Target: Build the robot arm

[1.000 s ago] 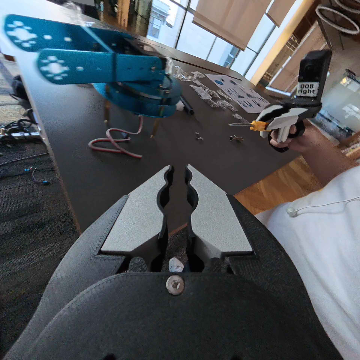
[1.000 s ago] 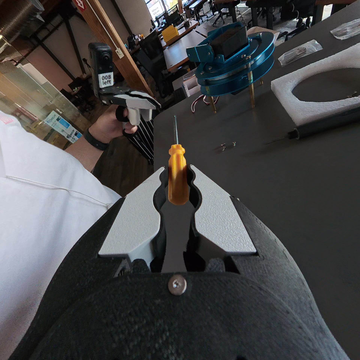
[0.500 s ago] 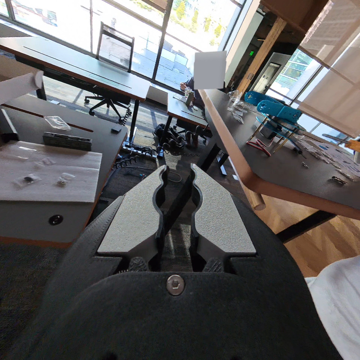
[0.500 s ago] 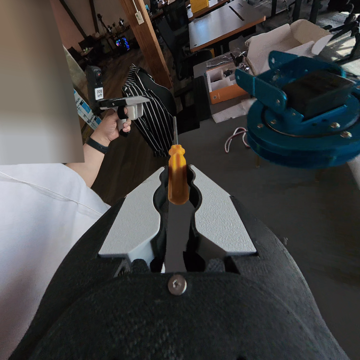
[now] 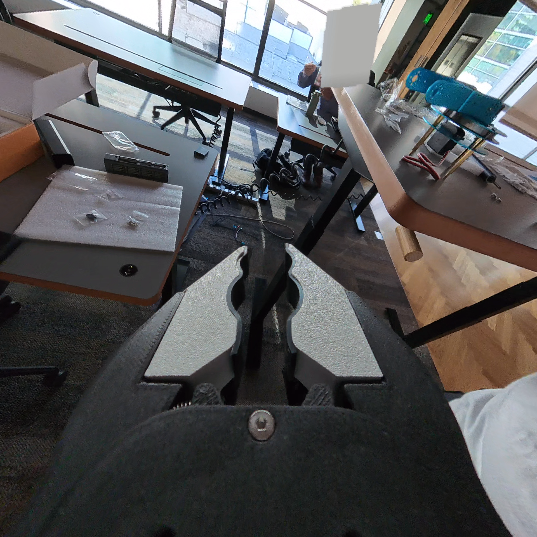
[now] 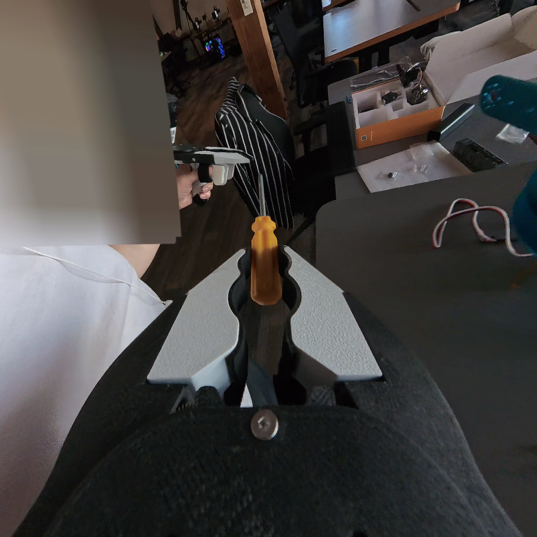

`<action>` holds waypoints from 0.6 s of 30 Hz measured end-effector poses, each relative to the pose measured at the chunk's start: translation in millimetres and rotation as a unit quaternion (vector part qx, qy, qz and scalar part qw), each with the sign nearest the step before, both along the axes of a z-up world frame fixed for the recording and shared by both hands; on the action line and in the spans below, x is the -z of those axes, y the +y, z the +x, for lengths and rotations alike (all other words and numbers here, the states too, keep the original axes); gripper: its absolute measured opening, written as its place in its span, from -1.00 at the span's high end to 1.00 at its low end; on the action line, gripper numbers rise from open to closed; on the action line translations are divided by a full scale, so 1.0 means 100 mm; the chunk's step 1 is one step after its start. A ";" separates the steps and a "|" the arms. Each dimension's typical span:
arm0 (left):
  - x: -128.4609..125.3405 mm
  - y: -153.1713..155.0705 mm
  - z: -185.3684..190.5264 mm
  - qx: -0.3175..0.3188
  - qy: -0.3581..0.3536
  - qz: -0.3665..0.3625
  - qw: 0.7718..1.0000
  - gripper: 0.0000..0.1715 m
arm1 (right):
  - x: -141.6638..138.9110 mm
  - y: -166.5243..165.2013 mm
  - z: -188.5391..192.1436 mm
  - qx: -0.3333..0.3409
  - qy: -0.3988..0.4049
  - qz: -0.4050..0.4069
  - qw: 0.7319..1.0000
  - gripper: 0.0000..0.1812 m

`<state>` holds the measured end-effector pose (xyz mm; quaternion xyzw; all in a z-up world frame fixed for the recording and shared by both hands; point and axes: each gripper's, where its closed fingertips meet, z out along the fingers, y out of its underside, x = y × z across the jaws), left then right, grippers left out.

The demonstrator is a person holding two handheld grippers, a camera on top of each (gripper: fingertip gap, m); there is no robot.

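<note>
Orange-handled screwdriver [image 6: 265, 270] sits pinched in the right gripper [image 6: 265, 255], shaft pointing far along its fingers (left gripper [image 5: 266, 252] spread, holding nothing, off the worktop [image 5: 436, 186]).

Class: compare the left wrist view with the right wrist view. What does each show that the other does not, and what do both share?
Left wrist view only: the empty, slightly open left gripper from behind, window panes, brass standoffs.

Right wrist view only: the right gripper shut on an orange-handled screwdriver, a striped garment, an orange box.

Both: the blue metal assembly, the red-and-white cable, the white foam sheet.
</note>
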<state>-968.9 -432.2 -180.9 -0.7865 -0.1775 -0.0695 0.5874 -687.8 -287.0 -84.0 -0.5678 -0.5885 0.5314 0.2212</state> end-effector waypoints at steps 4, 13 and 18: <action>0.06 -0.10 0.33 0.006 -0.004 -0.002 1.000 0.74 | 0.15 -0.27 0.25 -0.006 -0.017 0.030 0.999 0.81; 0.68 -0.59 1.28 -0.044 -0.046 0.011 0.998 0.70 | 1.41 -1.08 0.85 -0.018 -0.066 0.132 0.989 0.81; 1.25 -0.74 1.48 -0.061 -0.078 0.003 0.995 0.58 | 3.12 -1.23 0.98 0.015 -0.182 0.130 0.974 0.81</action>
